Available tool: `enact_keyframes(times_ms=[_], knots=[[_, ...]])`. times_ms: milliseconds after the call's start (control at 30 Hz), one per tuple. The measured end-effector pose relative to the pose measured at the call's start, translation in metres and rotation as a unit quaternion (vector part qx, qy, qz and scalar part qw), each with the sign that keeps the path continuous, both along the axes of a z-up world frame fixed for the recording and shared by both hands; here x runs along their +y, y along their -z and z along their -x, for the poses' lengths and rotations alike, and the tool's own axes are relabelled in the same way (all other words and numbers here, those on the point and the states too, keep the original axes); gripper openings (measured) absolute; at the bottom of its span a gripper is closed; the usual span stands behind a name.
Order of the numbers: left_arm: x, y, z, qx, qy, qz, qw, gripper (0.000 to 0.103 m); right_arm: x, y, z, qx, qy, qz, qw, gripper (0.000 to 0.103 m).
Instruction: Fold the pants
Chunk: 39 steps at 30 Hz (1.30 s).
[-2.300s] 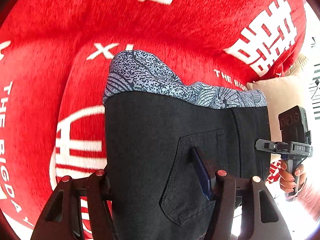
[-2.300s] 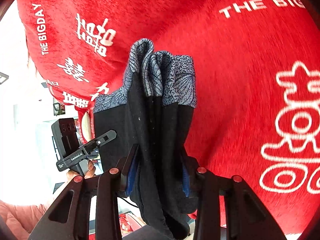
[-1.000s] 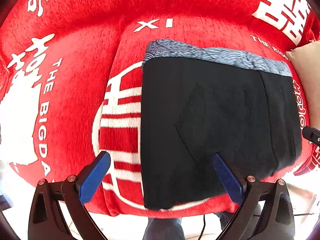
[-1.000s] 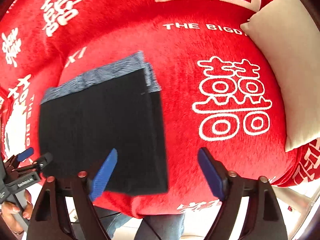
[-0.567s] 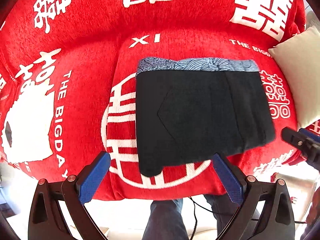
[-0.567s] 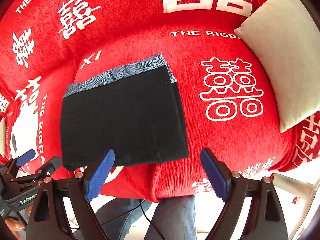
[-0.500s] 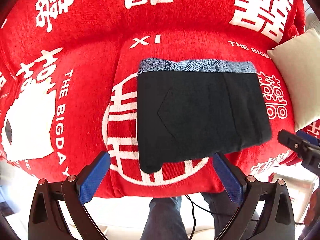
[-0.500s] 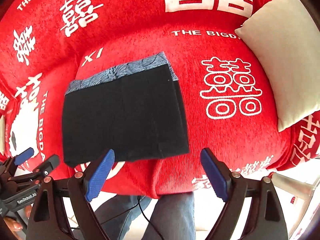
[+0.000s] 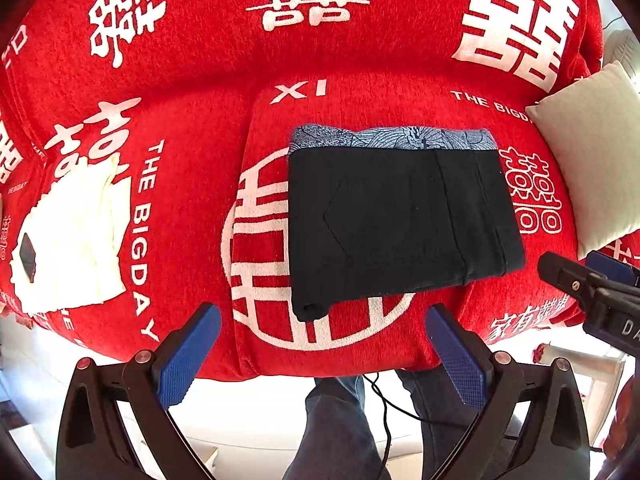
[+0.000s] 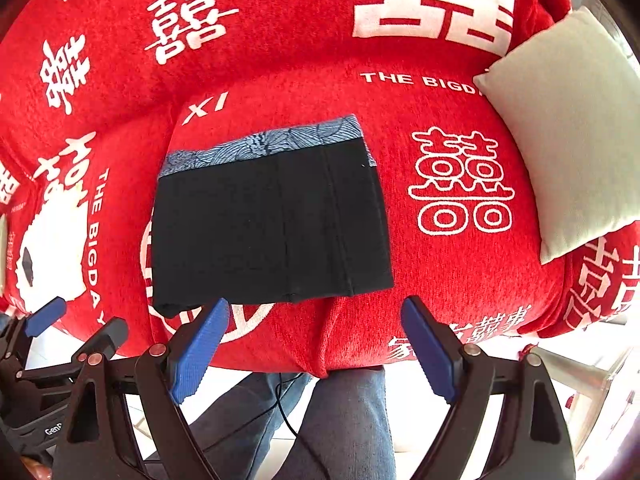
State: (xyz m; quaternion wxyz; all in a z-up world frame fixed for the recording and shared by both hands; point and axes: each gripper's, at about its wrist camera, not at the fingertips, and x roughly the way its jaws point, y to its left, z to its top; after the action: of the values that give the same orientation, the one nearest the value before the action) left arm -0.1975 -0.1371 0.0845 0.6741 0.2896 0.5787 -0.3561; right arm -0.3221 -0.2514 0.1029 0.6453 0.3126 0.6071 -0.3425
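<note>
The black pants (image 9: 396,224) lie folded into a flat rectangle on the red sofa seat, with a blue patterned waistband along the far edge. They also show in the right wrist view (image 10: 268,224). My left gripper (image 9: 320,344) is open and empty, held back off the sofa's front edge, below the pants. My right gripper (image 10: 316,344) is open and empty, also pulled back in front of the sofa. Each gripper shows at the edge of the other's view: the right gripper in the left wrist view (image 9: 600,300), the left gripper in the right wrist view (image 10: 60,332).
A red sofa cover (image 9: 192,112) with white characters drapes the seat and backrest. A beige cushion (image 10: 572,132) leans at the right end. A folded white cloth (image 9: 76,236) lies on the left. The person's jeans-clad legs (image 10: 340,424) stand below the sofa's front edge.
Both grippers let go of the pants, opened, and drew back from the sofa. The folded pants now lie flat and look smaller in both views.
</note>
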Motion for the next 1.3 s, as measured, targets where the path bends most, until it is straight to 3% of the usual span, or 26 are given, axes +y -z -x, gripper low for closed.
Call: enact_keyframes(times_ms=[567, 1300], knots=[[0.001, -0.011, -0.005, -0.005, -0.001, 0.014, 0.9999, 0.103, 0.016, -0.006, -0.009, 0.025, -0.010, 0.012, 1.000, 0.090], [0.001, -0.017, 0.001, -0.021, 0.006, 0.010, 0.9997, 0.103, 0.017, -0.014, -0.008, 0.023, -0.022, 0.034, 0.999, 0.090]])
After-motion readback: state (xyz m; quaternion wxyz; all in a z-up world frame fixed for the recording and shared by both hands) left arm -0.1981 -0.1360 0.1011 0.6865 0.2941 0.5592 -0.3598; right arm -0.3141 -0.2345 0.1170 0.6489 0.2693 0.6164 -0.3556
